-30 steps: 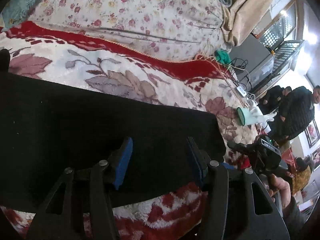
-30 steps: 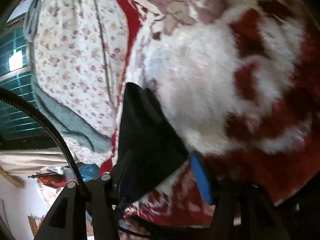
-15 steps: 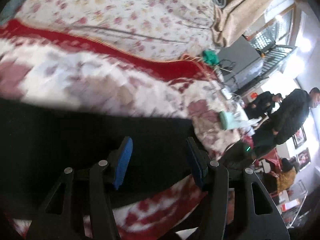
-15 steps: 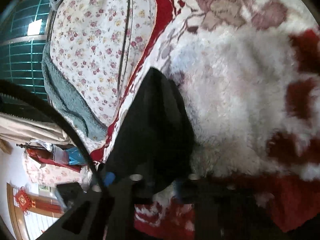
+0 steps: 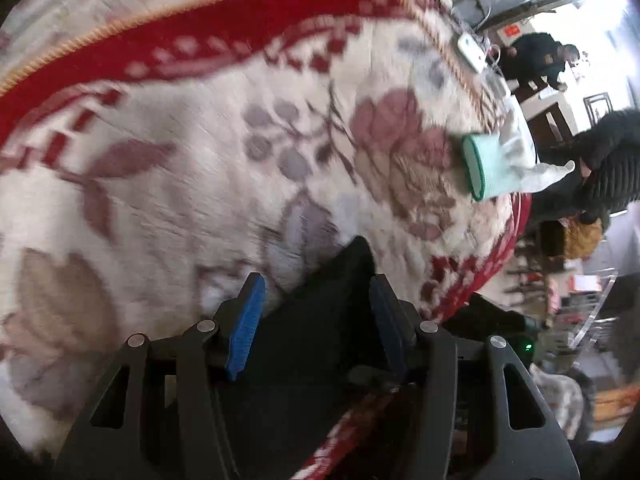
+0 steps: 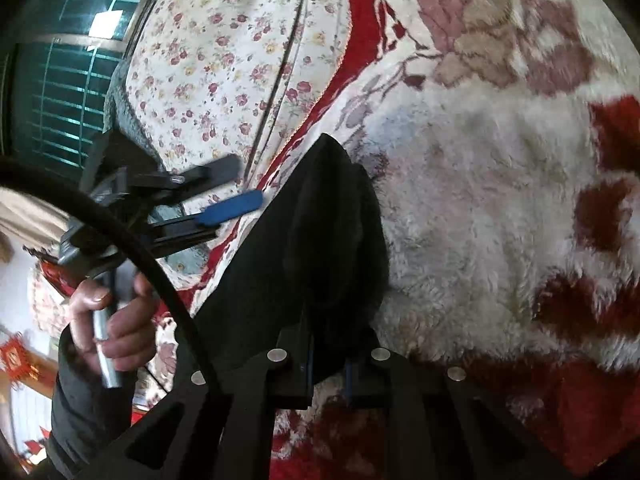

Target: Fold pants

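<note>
The black pants (image 6: 320, 240) lie on a white and red floral blanket (image 6: 500, 208). In the right wrist view my right gripper (image 6: 328, 360) is shut on a raised, bunched fold of the pants. My left gripper shows there too (image 6: 224, 188), open, held by a hand just left of the pants and above them. In the left wrist view my left gripper (image 5: 316, 312) is open, its blue pads (image 5: 246, 328) apart, with a corner of the pants (image 5: 340, 280) lying between and under them, not pinched.
A mint-green and white glove (image 5: 504, 164) lies near the blanket's right edge. A flowered quilt (image 6: 224, 60) lies beyond the blanket, with a grey towel (image 6: 120, 108) by it. People in dark clothes (image 5: 608, 160) stand past the bed's right edge.
My right gripper has closed on the pants and lifted a fold. My left gripper has swung away, so only a corner of the pants is in its view; it stays open.
</note>
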A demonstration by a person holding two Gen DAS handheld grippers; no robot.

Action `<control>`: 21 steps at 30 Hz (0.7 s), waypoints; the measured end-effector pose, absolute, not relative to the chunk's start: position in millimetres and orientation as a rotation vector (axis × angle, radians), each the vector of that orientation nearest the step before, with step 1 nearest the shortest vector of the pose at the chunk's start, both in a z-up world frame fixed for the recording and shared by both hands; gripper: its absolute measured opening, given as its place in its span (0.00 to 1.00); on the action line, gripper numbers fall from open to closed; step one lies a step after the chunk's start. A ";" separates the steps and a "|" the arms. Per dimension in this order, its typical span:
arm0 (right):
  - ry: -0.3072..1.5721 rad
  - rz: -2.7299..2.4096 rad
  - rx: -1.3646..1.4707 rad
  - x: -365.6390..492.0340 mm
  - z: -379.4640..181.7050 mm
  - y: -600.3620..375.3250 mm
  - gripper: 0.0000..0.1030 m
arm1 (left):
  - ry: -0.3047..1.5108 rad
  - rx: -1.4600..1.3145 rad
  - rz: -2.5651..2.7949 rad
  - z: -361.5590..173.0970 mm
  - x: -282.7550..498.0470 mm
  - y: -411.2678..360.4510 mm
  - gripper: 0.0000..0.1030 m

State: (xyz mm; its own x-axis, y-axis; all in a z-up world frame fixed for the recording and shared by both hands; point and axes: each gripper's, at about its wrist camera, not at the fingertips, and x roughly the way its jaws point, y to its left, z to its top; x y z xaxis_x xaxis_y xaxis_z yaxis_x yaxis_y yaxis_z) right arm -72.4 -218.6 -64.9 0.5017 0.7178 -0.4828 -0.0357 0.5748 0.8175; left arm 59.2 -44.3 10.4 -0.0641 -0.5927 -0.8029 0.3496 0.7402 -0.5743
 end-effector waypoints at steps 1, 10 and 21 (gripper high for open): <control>0.946 0.531 0.860 -72.5 -65.9 -219.5 0.09 | 1.456 -0.227 -0.776 8.6 61.6 -49.6 0.52; 0.932 0.520 0.787 -78.3 -60.4 -215.0 0.09 | 1.543 0.000 -0.620 6.9 79.5 -114.9 0.52; 0.916 0.531 0.748 -80.9 -55.1 -215.1 0.09 | 1.536 0.370 -0.557 -8.6 58.0 -165.5 0.26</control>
